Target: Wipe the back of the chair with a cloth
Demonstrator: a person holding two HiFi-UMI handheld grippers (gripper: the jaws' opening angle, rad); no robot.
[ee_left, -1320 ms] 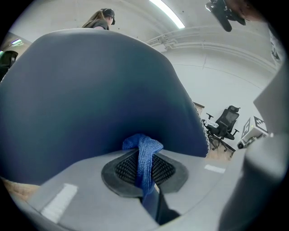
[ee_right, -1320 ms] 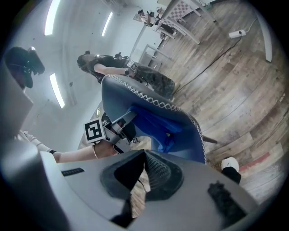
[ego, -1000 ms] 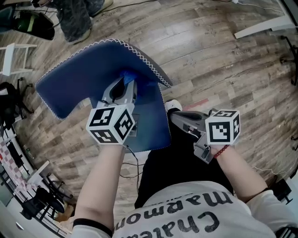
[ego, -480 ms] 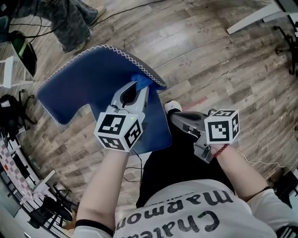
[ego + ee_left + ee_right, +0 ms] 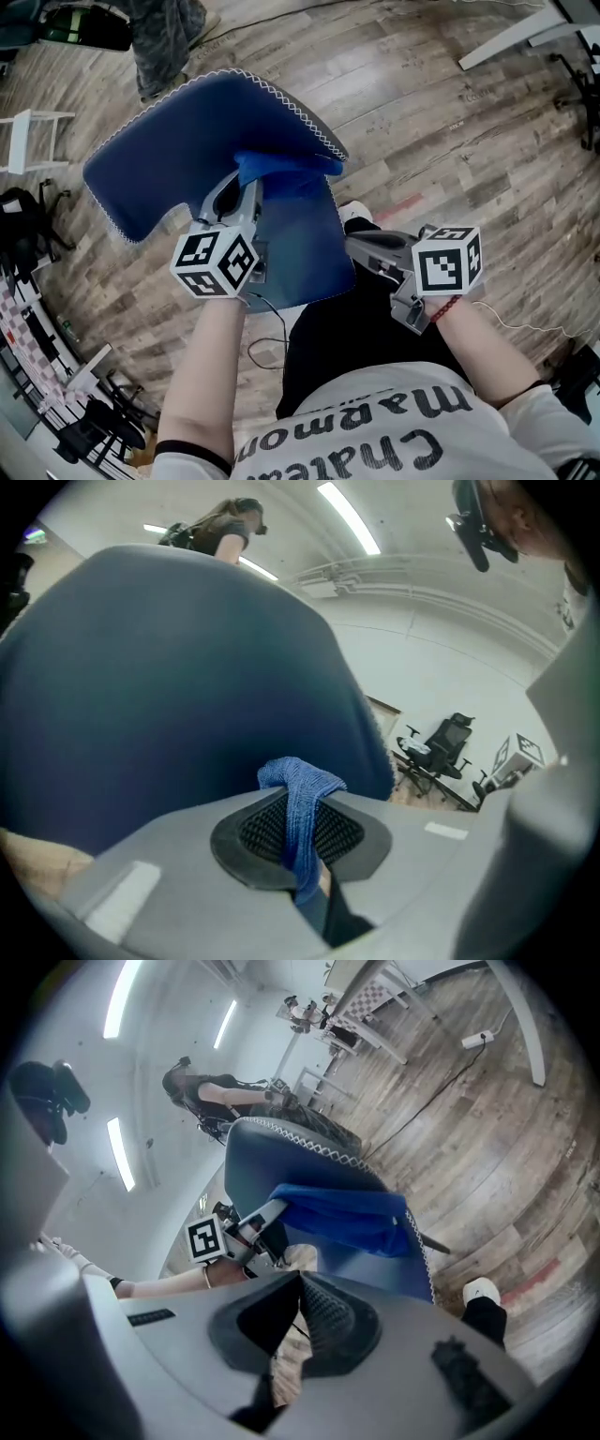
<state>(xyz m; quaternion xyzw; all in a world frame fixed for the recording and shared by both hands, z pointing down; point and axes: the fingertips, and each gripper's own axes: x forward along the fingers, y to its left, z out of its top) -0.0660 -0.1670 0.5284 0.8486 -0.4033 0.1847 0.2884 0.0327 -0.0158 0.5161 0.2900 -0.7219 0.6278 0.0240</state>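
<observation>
Left gripper (image 5: pixel 242 185) shifted, cloth (image 5: pixel 287 174) pinched between jaws

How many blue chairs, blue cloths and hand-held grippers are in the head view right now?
blue chair: 1
blue cloth: 1
hand-held grippers: 2 (left hand-held gripper, right hand-held gripper)
Total: 4

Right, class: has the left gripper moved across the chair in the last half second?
Yes. The left gripper, claw shut on the blue cloth, has slid left, away from the white-stitched right edge of the chair back.
</observation>
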